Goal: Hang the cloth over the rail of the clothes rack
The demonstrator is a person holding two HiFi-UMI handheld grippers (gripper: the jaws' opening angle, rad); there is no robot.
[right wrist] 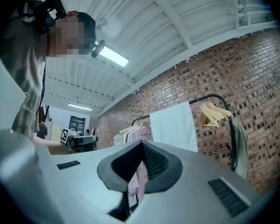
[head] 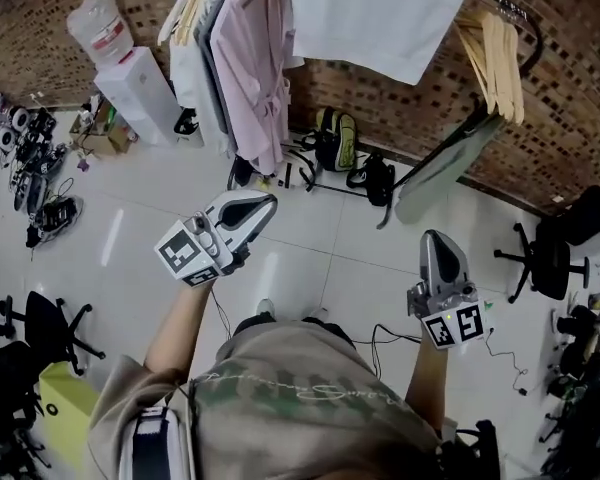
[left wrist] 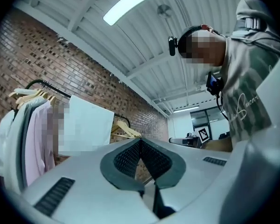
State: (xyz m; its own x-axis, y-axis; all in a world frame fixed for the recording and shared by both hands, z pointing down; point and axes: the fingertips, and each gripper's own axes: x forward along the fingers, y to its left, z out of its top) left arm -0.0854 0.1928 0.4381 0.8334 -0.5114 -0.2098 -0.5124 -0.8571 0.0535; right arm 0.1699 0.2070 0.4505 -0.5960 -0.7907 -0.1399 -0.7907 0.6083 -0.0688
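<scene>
Clothes rack (head: 528, 26) loaded, both tools idle
White cloth (head: 375, 13) hangs over the rail between the pink shirts (head: 250, 78) and the wooden hangers (head: 495, 58). My left gripper (head: 268, 201) and right gripper (head: 435, 236) are pinched together, empty, well apart from it. Its hem slants, so I judge an uneven drape could slide off.

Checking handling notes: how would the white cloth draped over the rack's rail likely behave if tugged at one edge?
The white cloth hangs in a smooth sheet, so probably thin, floppy and light. It only drapes over the rail, no clip visible, so a one-sided tug would likely slide it off.
</scene>
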